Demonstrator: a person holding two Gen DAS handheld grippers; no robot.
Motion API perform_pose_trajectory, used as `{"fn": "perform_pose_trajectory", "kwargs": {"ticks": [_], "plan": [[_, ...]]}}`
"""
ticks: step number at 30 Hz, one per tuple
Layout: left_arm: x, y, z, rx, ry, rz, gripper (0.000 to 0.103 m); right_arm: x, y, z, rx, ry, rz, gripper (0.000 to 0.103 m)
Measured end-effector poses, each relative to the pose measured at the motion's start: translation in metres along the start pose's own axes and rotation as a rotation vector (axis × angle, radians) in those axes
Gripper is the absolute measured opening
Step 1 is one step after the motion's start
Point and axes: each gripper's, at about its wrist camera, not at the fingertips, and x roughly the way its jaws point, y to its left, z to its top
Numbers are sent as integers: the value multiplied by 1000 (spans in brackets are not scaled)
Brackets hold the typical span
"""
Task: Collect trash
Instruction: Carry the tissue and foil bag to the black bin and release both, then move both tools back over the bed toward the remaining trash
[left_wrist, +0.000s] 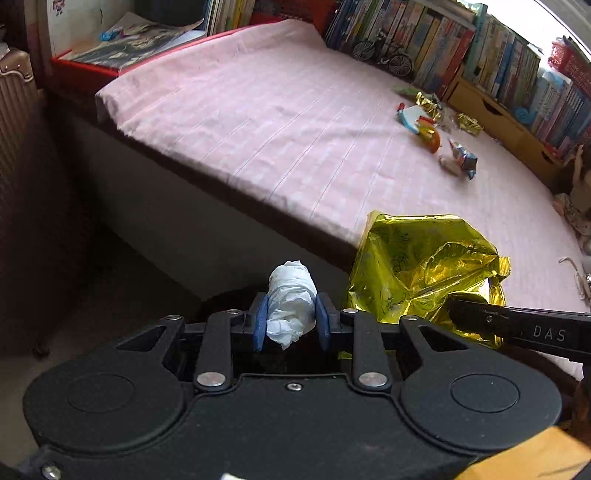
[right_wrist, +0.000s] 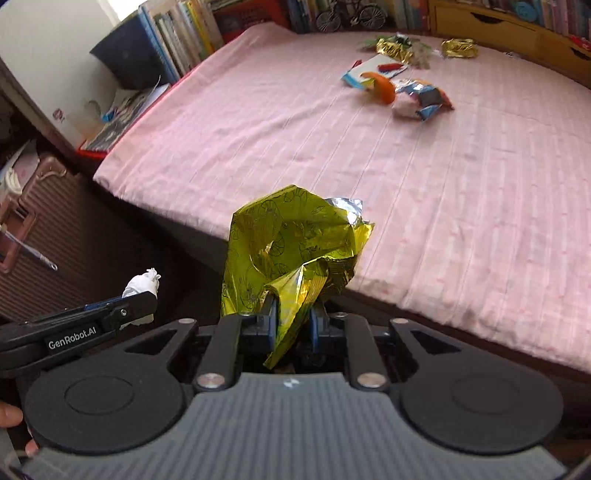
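I judge the job partly done: my right gripper (right_wrist: 293, 328) is clamped on a crumpled gold foil bag (right_wrist: 291, 243) off the bed's (right_wrist: 295, 155) near edge, my left gripper (left_wrist: 291, 323) pinches a tissue wad (left_wrist: 291, 299) beside it, while wrappers (right_wrist: 413, 92) remain far right. Lettering reads "GenRobot.AI" and "DAS".

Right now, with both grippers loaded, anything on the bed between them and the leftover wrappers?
Nothing visible. The left gripper holds a tissue wad, the right gripper a gold bag. Bare pink sheet runs up to the wrappers near the bookshelf.
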Motion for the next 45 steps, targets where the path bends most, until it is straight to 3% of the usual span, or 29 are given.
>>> {"fn": "perform_pose_trajectory", "kwargs": {"ticks": [11,20,21,23,25,28,30,37,45], "plan": [[109,32,-47,-13,69,59,26,106,10,-50,-181,116,1,20],[181,50,-82,-42,104,66,30,172,0,-81,-234,164,22,19],[188,50,-85,-40,108,67,32,178,0,-83,-240,168,24,19],[197,50,-91,-38,117,59,46,191,-2,-88,-258,181,25,22],[202,51,-95,-50,126,58,60,199,-4,-91,-270,194,26,36],[197,50,-98,-66,119,56,77,201,-7,-91,-272,190,45,54],[188,47,-98,-62,111,60,80,194,-9,-88,-268,185,52,61],[115,29,-61,-79,94,55,81,126,1,-61,-261,164,51,65],[-1,-12,9,-39,0,2,95,3,12,-9,-233,84,15,73]]}}
